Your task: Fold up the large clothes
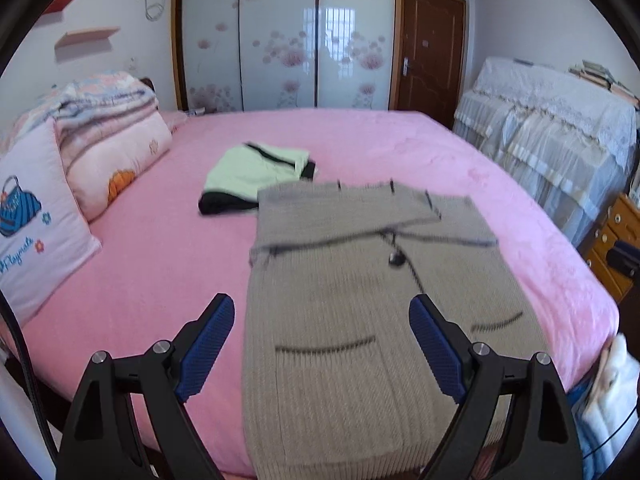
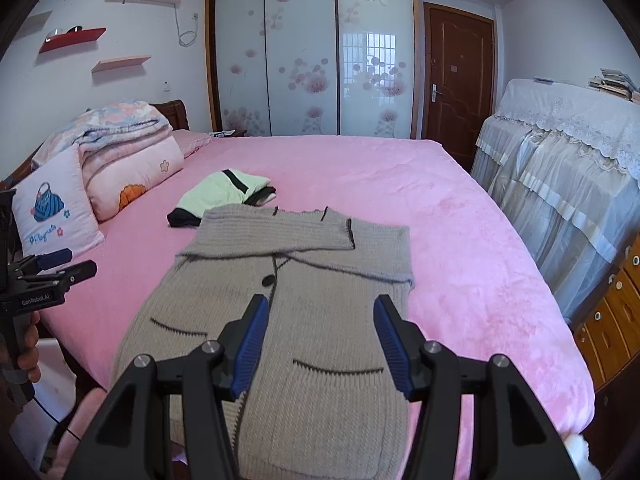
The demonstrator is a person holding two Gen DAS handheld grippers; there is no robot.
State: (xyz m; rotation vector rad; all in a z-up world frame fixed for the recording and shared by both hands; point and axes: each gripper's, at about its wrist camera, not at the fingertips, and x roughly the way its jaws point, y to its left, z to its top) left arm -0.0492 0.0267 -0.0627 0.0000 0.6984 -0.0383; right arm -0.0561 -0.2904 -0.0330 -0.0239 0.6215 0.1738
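A beige knitted cardigan (image 1: 360, 320) lies flat on the pink bed (image 1: 160, 272), both sleeves folded across its chest; it also shows in the right wrist view (image 2: 304, 320). My left gripper (image 1: 322, 312) is open and empty, hovering above the cardigan's lower left part. My right gripper (image 2: 320, 316) is open and empty above the cardigan's lower middle, near its pockets. The left gripper also shows at the left edge of the right wrist view (image 2: 60, 264), held by a hand.
A folded light green and black garment (image 1: 256, 178) lies beyond the cardigan, also in the right wrist view (image 2: 224, 196). Pillows and a folded quilt (image 1: 108, 148) sit at the bed's left. A lace-covered piece of furniture (image 2: 560, 184) and wooden drawers (image 2: 616, 312) stand right.
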